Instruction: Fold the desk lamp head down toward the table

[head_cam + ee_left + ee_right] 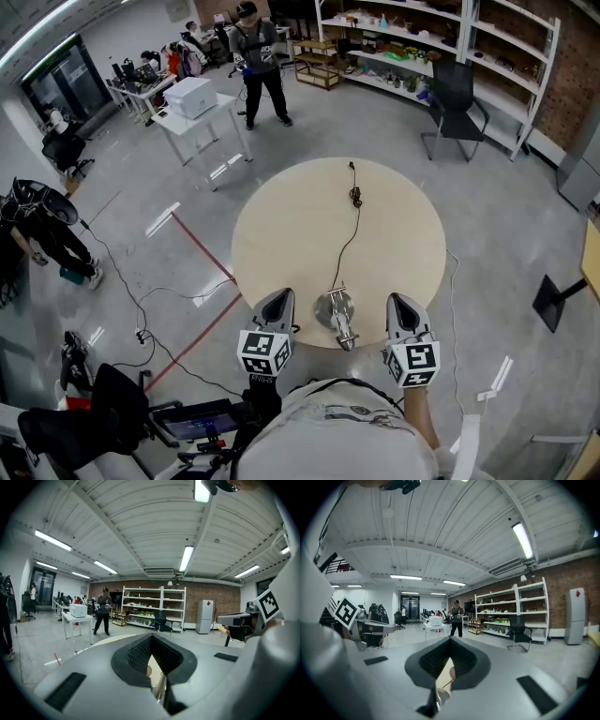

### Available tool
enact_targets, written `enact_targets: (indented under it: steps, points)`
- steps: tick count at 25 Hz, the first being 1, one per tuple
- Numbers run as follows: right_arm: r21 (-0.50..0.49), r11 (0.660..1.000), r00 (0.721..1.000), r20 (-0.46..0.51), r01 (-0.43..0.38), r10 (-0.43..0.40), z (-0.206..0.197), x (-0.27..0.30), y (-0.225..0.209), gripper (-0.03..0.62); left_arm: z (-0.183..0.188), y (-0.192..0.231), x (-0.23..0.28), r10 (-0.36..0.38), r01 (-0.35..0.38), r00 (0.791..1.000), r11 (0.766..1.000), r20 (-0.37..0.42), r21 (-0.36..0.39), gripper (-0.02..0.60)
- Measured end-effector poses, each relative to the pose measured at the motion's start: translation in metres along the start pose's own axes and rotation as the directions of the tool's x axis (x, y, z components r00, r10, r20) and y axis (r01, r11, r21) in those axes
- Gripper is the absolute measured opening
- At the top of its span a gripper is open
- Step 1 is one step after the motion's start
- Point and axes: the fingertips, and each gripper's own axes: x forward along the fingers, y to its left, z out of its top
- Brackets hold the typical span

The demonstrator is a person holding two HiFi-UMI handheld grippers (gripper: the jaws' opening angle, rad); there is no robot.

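A small silver desk lamp (336, 314) stands at the near edge of the round wooden table (309, 225). Its round part rests on the tabletop and its arm reaches toward me over the edge. A black cord (349, 239) runs from it to a plug near the far side. My left gripper (278, 298) hovers just left of the lamp and my right gripper (401, 302) just right of it, both apart from it. Each is shut with nothing held. A sliver of the lamp (161, 686) shows through the left jaws' slit, and the lamp (442, 693) shows the same way in the right gripper view.
A white table with a printer (192, 96) stands far left, with a person (260, 61) beside it. A black chair (457, 103) and shelves (422, 42) lie beyond the table. Cables (141, 309) and a red tape line (202, 248) cross the floor at left.
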Motion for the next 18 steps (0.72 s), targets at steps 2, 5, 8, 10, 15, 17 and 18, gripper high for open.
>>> enact_targets:
  steps: [2, 5, 8, 10, 15, 17, 18]
  points:
    - [0.002, 1.0, 1.0, 0.003, 0.003, -0.003, 0.0001, 0.0002, -0.001, 0.005, 0.0001, -0.0002, 0.0013, -0.001, 0.001, 1.0, 1.0, -0.001, 0.001, 0.002]
    - [0.002, 1.0, 1.0, 0.004, 0.004, -0.004, 0.0006, 0.0005, -0.0014, 0.005, 0.0012, -0.0006, 0.0017, -0.001, 0.001, 1.0, 1.0, 0.001, 0.003, 0.002]
    - [-0.005, 1.0, 1.0, 0.0, 0.009, -0.009, -0.0007, 0.0006, -0.0007, 0.005, 0.0019, -0.0004, 0.0008, -0.001, 0.001, 1.0, 1.0, 0.004, 0.005, 0.002]
    - [-0.011, 1.0, 1.0, -0.005, 0.011, -0.011, -0.0024, 0.0007, -0.0001, 0.005, 0.0007, 0.0, 0.0002, 0.0, 0.0, 1.0, 1.0, 0.003, 0.006, 0.002]
    - [-0.01, 1.0, 1.0, -0.007, 0.008, -0.008, 0.0007, -0.0003, -0.0004, 0.005, 0.0037, -0.0012, -0.0017, 0.002, -0.002, 1.0, 1.0, 0.001, 0.006, 0.002]
    - [-0.009, 1.0, 1.0, -0.008, 0.005, -0.005, 0.0009, -0.0006, 0.0014, 0.005, 0.0038, -0.0002, -0.0036, 0.005, -0.005, 1.0, 1.0, -0.001, 0.005, 0.002]
    - [-0.009, 1.0, 1.0, -0.008, 0.003, -0.003, 0.0001, -0.0006, 0.0027, 0.005, 0.0028, 0.0006, -0.0046, 0.006, -0.006, 1.0, 1.0, -0.002, 0.004, 0.002]
